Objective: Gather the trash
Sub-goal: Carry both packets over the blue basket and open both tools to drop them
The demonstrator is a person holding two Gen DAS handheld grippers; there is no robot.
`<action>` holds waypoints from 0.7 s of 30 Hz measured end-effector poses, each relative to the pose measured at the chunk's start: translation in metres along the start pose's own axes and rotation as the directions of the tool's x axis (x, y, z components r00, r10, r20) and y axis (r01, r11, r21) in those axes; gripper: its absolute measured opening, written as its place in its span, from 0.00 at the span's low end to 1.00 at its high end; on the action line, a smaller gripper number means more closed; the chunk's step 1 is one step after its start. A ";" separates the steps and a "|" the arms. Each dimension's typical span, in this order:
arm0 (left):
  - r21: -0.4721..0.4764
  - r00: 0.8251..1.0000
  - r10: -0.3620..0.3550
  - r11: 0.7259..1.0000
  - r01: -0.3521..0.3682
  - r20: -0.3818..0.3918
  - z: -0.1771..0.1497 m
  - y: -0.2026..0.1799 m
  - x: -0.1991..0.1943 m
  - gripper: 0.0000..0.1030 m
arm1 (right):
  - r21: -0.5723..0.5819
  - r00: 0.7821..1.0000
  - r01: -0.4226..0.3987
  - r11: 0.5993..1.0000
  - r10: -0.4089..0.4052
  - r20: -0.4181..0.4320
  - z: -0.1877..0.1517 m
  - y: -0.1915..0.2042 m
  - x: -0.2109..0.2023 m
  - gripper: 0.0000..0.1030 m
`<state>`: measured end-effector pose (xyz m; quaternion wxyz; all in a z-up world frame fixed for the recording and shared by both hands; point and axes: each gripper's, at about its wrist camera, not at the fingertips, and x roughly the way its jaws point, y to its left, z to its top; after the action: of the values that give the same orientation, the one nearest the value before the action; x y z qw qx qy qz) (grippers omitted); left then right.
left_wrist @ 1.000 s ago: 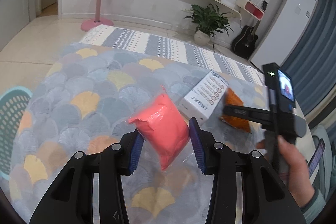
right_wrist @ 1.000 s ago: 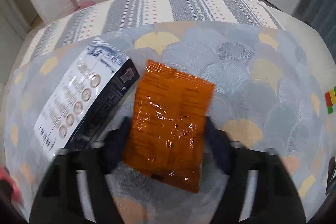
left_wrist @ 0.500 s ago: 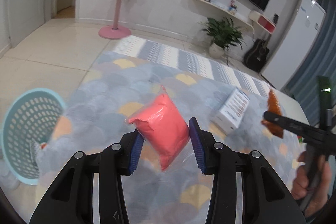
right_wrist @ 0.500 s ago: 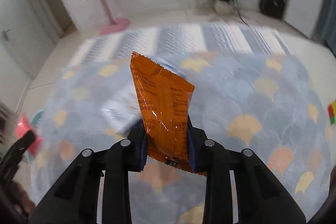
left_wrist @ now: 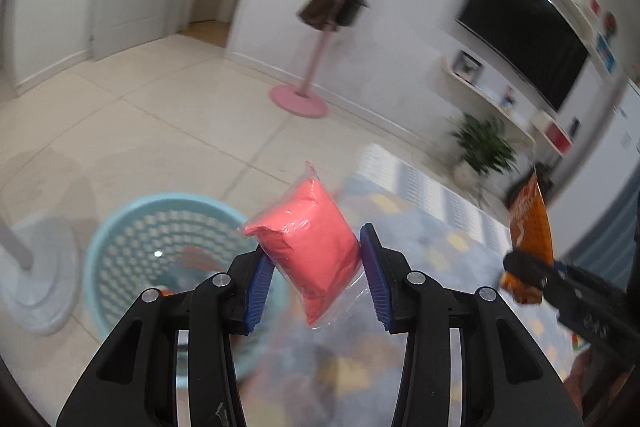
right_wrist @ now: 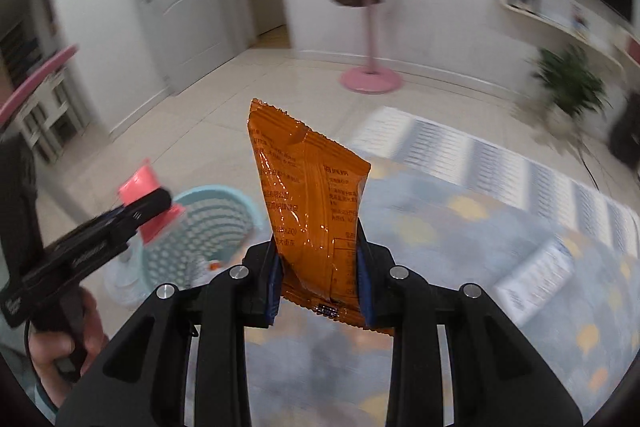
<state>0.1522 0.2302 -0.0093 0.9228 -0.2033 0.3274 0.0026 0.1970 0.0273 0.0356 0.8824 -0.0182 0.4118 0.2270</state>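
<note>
My left gripper (left_wrist: 316, 277) is shut on a pink packet in clear wrap (left_wrist: 308, 239), held in the air just right of a light blue perforated basket (left_wrist: 132, 231) on the floor. My right gripper (right_wrist: 320, 277) is shut on an orange snack packet (right_wrist: 308, 199), held upright above the table. In the right wrist view the left gripper with the pink packet (right_wrist: 146, 201) is at the left, above the basket (right_wrist: 200, 223). The orange packet also shows at the right of the left wrist view (left_wrist: 530, 227). Some small items lie in the basket.
A white box (right_wrist: 532, 277) lies on the scallop-patterned table (right_wrist: 460, 227). A white mop head (left_wrist: 36, 279) rests left of the basket. A pink coat stand (left_wrist: 304, 99), a striped rug (right_wrist: 480, 155) and a potted plant (left_wrist: 484, 147) are farther back on the tiled floor.
Both grippers have swung left off the table toward the basket, each still holding its packet. The basket now lies just below and left of the left gripper.
</note>
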 end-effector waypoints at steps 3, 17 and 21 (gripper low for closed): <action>-0.100 1.000 0.025 0.995 -0.027 -0.019 0.005 0.046 0.007 0.40 | -0.004 0.995 -0.071 0.997 0.071 -0.070 0.005 0.038 0.034 0.27; -0.214 0.972 0.117 0.963 -0.161 -0.206 -0.014 0.146 0.045 0.49 | 0.055 0.957 -0.104 0.993 0.115 -0.267 -0.004 0.112 0.174 0.32; -0.195 0.975 0.133 0.966 -0.167 -0.177 -0.011 0.150 0.034 0.61 | 0.103 0.954 -0.096 0.990 0.121 -0.275 -0.005 0.108 0.186 0.47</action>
<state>0.1515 0.3590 -0.0932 0.8636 -0.2732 0.4140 0.0904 0.2520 0.1950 -0.0873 0.8012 0.0118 0.5426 0.2519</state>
